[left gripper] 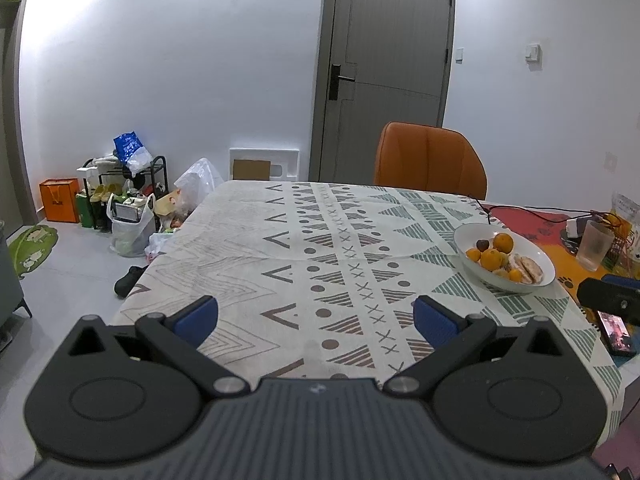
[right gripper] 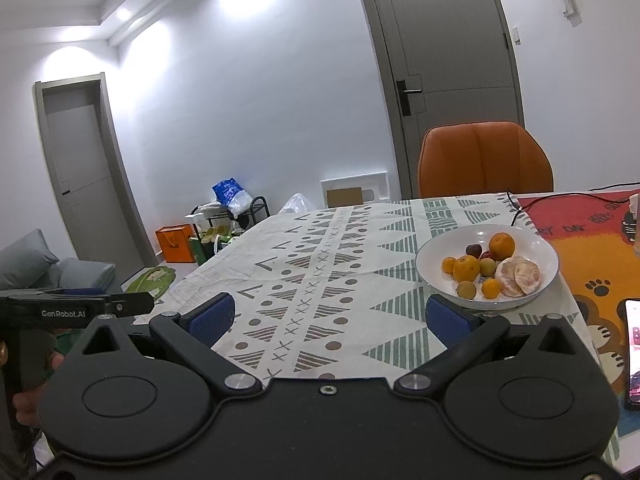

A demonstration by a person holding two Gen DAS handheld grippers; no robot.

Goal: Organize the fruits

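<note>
On the right side of the counter (right gripper: 320, 264), a white bowl (right gripper: 436, 248) held the fruits (right gripper: 490, 270): oranges, small dark ones and peeled pomelo. Both the left tongs (left gripper: 316, 318) and right tongs (right gripper: 330, 318) hovered near the counter's edge, spread apart and empty. An orange chair (right gripper: 484, 160) stood at the far side.

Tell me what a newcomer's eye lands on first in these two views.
The white bowl of oranges and peeled citrus, sitting right of centre on the patterned tablecloth. Behind the table stands an orange chair before a grey door. Both the left gripper and right gripper hover open and empty.
</note>
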